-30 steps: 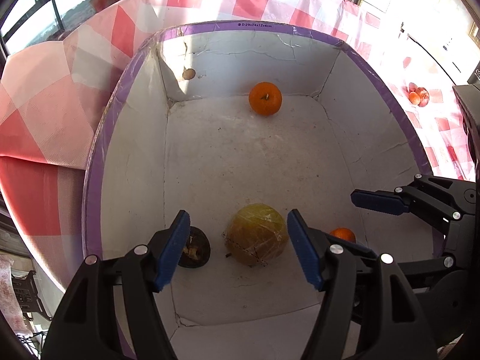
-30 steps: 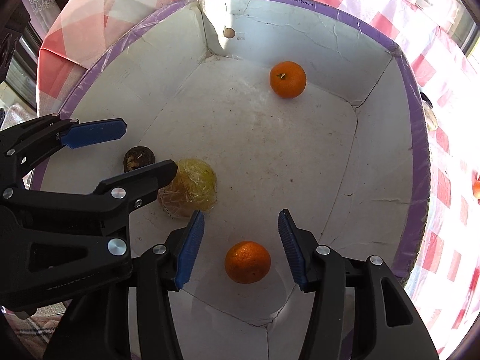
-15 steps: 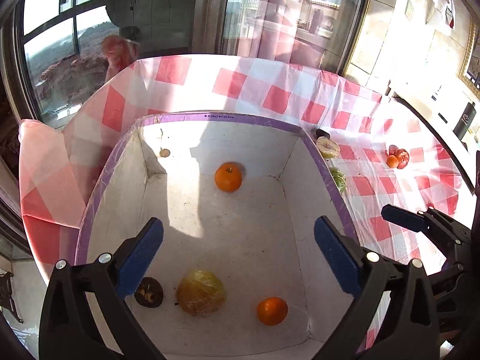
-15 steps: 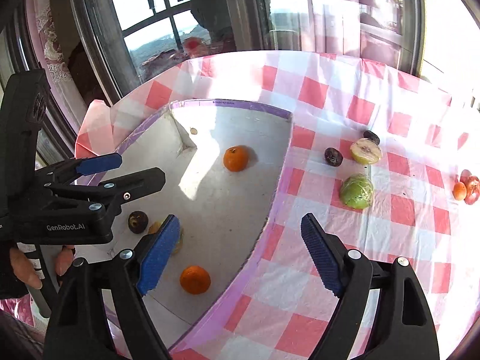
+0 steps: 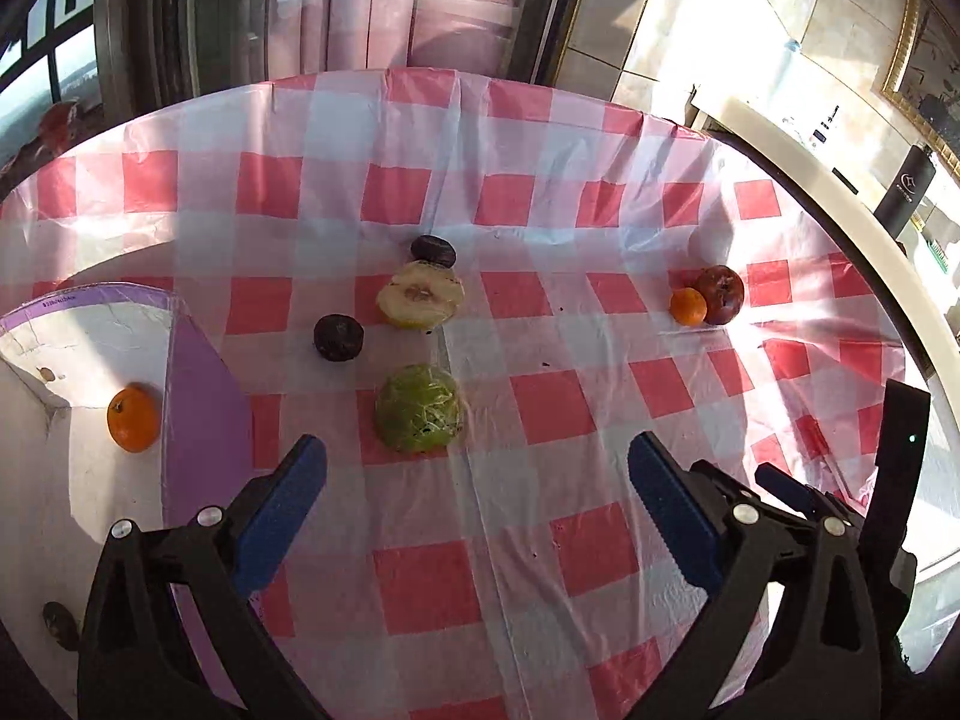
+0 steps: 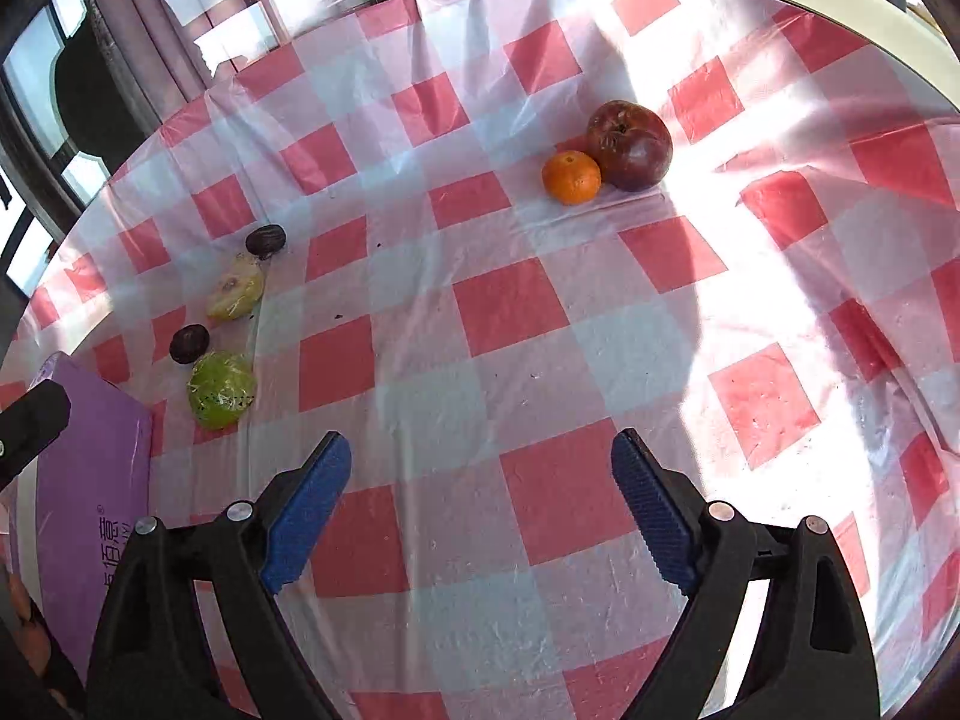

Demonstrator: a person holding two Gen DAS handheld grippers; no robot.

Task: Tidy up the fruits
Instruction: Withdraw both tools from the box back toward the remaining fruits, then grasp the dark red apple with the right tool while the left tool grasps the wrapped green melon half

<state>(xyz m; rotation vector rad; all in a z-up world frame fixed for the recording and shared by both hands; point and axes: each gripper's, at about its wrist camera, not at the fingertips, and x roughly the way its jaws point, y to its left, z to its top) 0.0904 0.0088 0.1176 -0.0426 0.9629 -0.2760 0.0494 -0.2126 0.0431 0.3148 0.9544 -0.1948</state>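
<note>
My left gripper (image 5: 477, 480) stands open and empty above the checked tablecloth, just short of a green wrapped fruit (image 5: 420, 417). Beyond it lie a pale cut fruit (image 5: 420, 303) and two dark fruits (image 5: 338, 337) (image 5: 433, 250). My right gripper (image 6: 480, 462) hangs over bare cloth, its jaws opening with nothing between them. Ahead of it a small orange (image 6: 571, 177) touches a dark red apple (image 6: 629, 144). The white box with a purple rim (image 5: 204, 396) sits at the left and holds an orange (image 5: 133, 418).
The round table's edge (image 5: 840, 198) curves along the right, with a sunlit floor and wall beyond. Windows and curtains run behind the table. In the right wrist view the purple box wall (image 6: 90, 480) is at the lower left.
Both grippers came up out of the box and swung right over the tablecloth, opening wide. The wrapped yellow fruit and the orange they had straddled stayed in the box.
</note>
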